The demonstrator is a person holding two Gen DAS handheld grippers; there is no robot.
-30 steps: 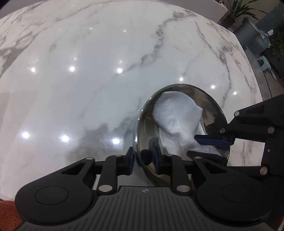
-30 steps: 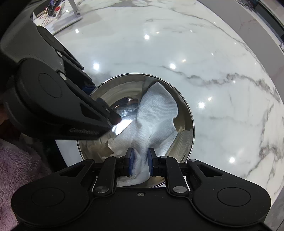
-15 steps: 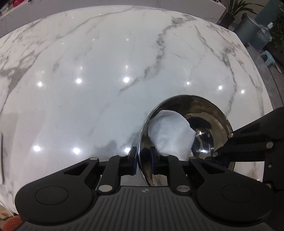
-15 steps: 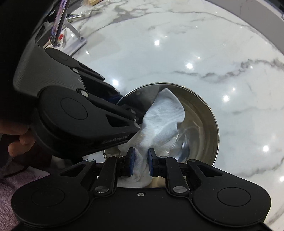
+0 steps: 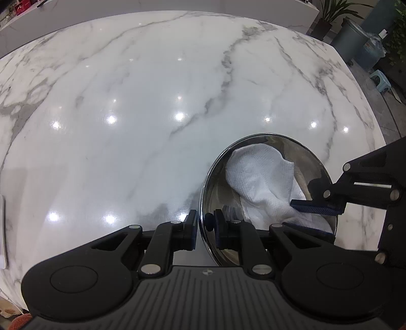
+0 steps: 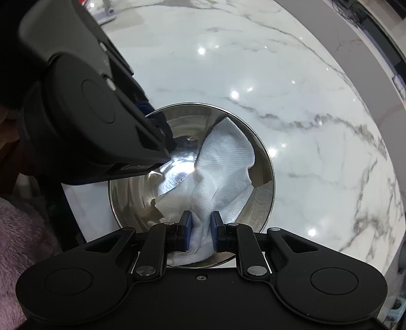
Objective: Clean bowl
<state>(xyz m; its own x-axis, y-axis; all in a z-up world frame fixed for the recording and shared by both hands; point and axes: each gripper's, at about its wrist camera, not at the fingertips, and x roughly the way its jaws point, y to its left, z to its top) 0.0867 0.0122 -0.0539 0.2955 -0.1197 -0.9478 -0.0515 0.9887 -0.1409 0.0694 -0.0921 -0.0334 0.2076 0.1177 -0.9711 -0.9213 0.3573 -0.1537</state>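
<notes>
A shiny steel bowl sits on the white marble table. My left gripper is shut on the bowl's near-left rim, one pad outside and one inside. A crumpled white paper towel lies inside the bowl against its wall. My right gripper is shut on the towel's lower end, its blue pads pinching the paper just above the bowl's near rim.
Past the table's far right corner stand a grey bin, a potted plant and a small stool. A pink fluffy cloth lies at the lower left in the right wrist view. A white stand sits at the table's far edge.
The towel has shifted inside the bowl with my right gripper, bunching half a second ago and spreading back up the wall now. My left gripper has kept its hold on the rim.
</notes>
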